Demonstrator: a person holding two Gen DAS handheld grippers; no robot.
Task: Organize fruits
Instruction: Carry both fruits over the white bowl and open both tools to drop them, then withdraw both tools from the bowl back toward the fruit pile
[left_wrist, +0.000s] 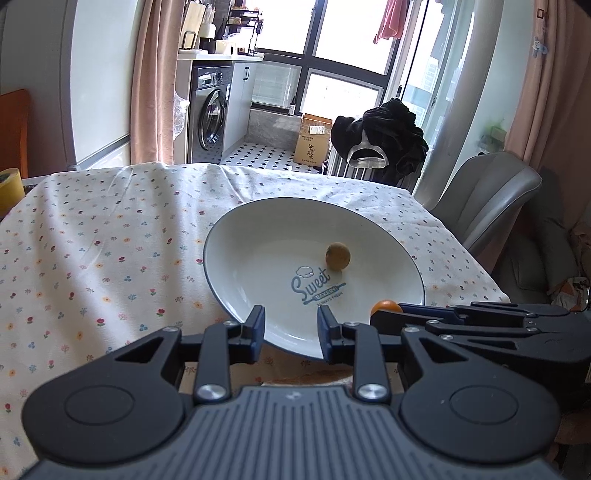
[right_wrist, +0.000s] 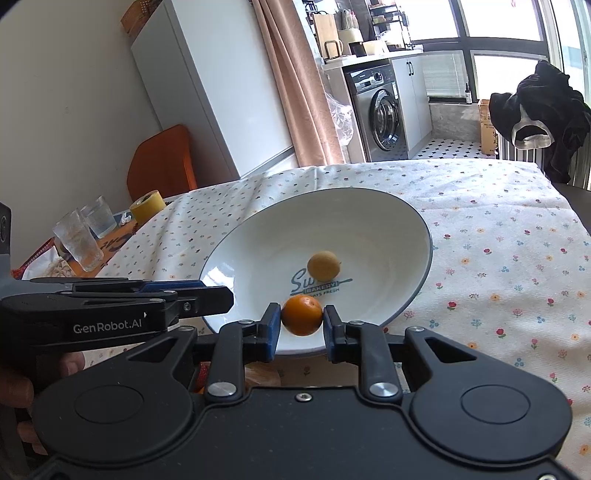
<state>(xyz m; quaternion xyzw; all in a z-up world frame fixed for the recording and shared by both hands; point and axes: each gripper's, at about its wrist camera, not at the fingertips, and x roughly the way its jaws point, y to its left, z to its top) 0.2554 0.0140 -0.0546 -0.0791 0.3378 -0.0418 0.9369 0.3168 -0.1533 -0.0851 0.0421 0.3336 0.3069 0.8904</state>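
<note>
A white plate (left_wrist: 258, 236) with a dark rim and "Sweet Bakery" print lies on the flowered tablecloth; it also shows in the right wrist view (right_wrist: 369, 221). A small yellow-brown round fruit (left_wrist: 337, 255) rests near its middle, seen too in the right wrist view (right_wrist: 323, 265). My right gripper (right_wrist: 301, 317) is shut on a small orange (right_wrist: 302, 314) and holds it over the plate's near rim. The orange peeks out in the left wrist view (left_wrist: 386, 306) beside the right gripper's body. My left gripper (left_wrist: 290, 323) is open and empty over the plate's near edge.
The flowered tablecloth (left_wrist: 92, 240) covers the table. Two glasses (right_wrist: 79, 240) and a yellow tape roll (right_wrist: 147, 205) stand at the table's far left. A grey chair (left_wrist: 491, 199) with black clothing behind it stands at the right. An orange chair (right_wrist: 162, 158) is at the left.
</note>
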